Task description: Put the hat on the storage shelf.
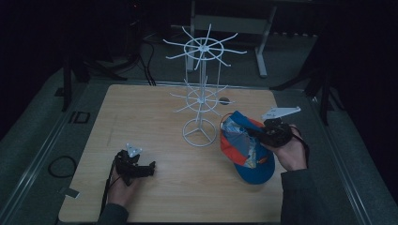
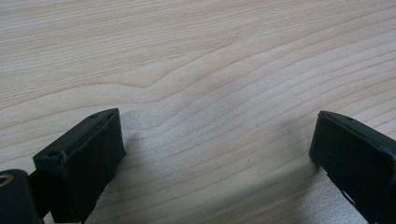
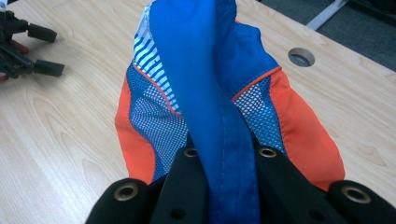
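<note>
Here, the right gripper [image 3: 224,172], clamped on the cap [image 1: 247,145], should probably lift it gently toward the rack [image 1: 201,89], while the left gripper [image 2: 217,154] rests with jaws apart.

**Around my work**

In front of me is the wooden table [image 1: 141,112]. A white wire rack [image 1: 202,89] stands near its middle, at my 12 o'clock. A round hole [image 3: 301,56] is behind it. A dark cable loop [image 1: 61,166] lies on the floor at 9 o'clock.
</note>
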Available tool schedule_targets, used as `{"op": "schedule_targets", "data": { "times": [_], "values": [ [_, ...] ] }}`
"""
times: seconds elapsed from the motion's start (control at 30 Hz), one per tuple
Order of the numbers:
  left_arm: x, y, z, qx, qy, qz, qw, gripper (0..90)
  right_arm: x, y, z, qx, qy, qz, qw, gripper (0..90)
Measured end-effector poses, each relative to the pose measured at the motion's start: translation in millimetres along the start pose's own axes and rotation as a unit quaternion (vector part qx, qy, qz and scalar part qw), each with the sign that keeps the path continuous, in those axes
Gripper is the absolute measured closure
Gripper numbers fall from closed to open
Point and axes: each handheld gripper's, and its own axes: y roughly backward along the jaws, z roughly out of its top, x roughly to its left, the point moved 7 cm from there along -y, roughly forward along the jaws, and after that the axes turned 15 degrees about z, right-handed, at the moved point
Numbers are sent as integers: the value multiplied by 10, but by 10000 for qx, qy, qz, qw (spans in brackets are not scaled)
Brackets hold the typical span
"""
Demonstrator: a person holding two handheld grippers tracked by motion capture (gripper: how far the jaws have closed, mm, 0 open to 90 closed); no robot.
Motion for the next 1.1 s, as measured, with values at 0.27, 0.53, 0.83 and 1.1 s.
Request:
{"op": "schedule_targets", "data": {
  "times": [0.27,0.53,0.83,1.1],
  "values": [
    [0,2,-2,7,-23,-3,10000,34,-9,106,45,-126,56,-76,9999,887],
    [-2,2,-2,5,-21,-5,10000,34,-8,209,99,-273,73,-131,9995,887],
    [-2,2,-2,4,-22,-5,10000,34,10,286,175,-384,148,-150,9990,886],
    [-2,2,-2,6,-25,-7,10000,34,31,366,266,-490,231,-201,9983,887]
  ]
}}
